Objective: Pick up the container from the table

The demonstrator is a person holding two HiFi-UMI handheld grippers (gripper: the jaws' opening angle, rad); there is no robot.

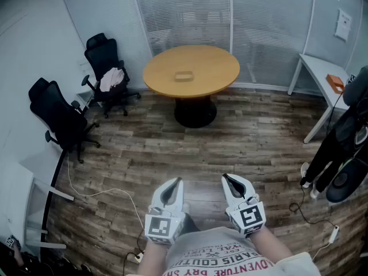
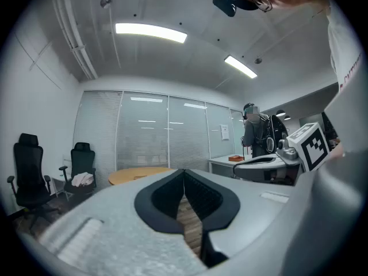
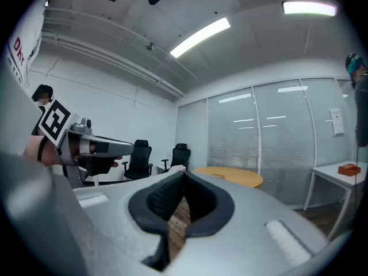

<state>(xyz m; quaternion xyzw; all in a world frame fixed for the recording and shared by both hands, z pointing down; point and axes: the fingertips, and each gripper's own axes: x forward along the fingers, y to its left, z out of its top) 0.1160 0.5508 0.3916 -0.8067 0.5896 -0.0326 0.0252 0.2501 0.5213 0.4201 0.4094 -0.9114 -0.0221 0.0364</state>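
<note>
The container (image 1: 183,76) is a small flat tan box lying near the middle of the round wooden table (image 1: 213,68), far across the room. Both grippers hover low by my body, well short of the table and pointing level toward it. The left gripper (image 1: 174,183) has its jaws together with nothing between them. The right gripper (image 1: 229,180) is likewise shut and empty. In the left gripper view the table (image 2: 138,176) shows just above the closed jaws; in the right gripper view the table (image 3: 230,176) lies ahead to the right.
Two black office chairs (image 1: 106,76) (image 1: 57,119) stand at the left, one with cloth on its seat. A white desk (image 1: 325,79) with an orange box (image 1: 334,83) lines the right wall, and a person in dark clothes (image 1: 351,137) stands beside it. Cables (image 1: 109,194) trail over the wood floor.
</note>
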